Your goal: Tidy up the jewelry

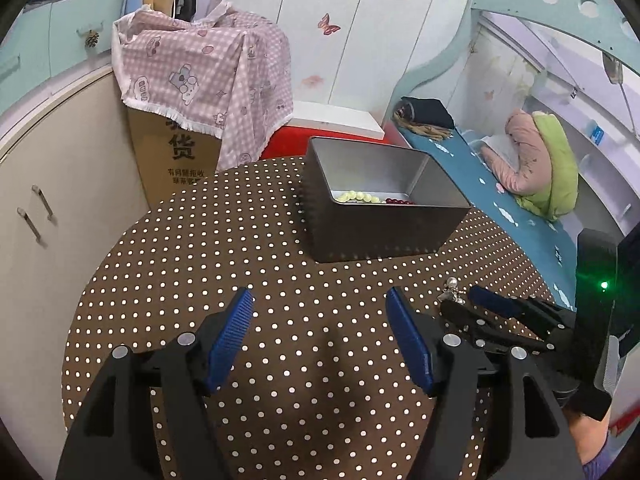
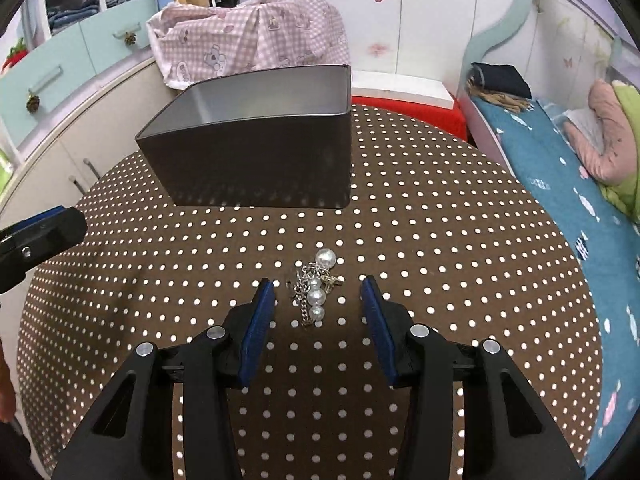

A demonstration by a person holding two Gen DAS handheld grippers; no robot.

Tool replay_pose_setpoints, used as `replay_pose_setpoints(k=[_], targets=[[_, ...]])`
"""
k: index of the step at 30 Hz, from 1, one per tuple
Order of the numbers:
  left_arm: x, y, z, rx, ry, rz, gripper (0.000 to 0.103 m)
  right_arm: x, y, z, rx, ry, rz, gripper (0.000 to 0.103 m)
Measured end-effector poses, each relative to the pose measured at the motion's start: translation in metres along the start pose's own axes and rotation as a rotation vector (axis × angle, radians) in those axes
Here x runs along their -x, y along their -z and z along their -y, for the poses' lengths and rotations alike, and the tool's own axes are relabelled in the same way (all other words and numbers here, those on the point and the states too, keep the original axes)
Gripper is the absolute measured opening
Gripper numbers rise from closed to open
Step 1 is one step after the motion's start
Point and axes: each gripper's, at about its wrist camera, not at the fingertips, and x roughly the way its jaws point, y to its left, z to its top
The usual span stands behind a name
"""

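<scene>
Left gripper: jaws spread wide, nothing between them, above the dotted tablecloth.
Metal tin: stands behind, already holds yellow beads and red beads.
Pearl chain: lies loose on the cloth between the 2 jaws.
Right gripper: jaws apart, not yet pinching the chain.
Risk: pads may catch only 1 pearl, so the chain slips out.

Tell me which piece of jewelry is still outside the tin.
The pearl-and-chain piece, lying on the dotted tablecloth; the cream beads and red beads are inside.
</scene>
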Motion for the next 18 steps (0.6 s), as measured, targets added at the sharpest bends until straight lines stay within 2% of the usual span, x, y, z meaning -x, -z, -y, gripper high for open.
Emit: replay_pose_setpoints(k=[2,5,14,18], targets=[[-0.002,0.0,-0.001,0.002,0.001,-0.004,0.066,0.0,-0.002,-0.001,0.009,-0.003,0.003,0.017],[-0.004,-0.001,-0.001,0.003,0.004,-0.009,0.066,0.002,0.0,0.001,0.01,-0.014,0.0,0.012],[-0.01,-0.002,-0.003,0.015,0.013,-0.026,0.066,0.028,0.007,0.027,-0.082,-0.127,0.029,0.01],[-0.012,-0.006,-0.001,0.012,0.024,-0.024,0.066,0.045,0.005,0.038,-0.102,-0.133,0.059,0.01]])
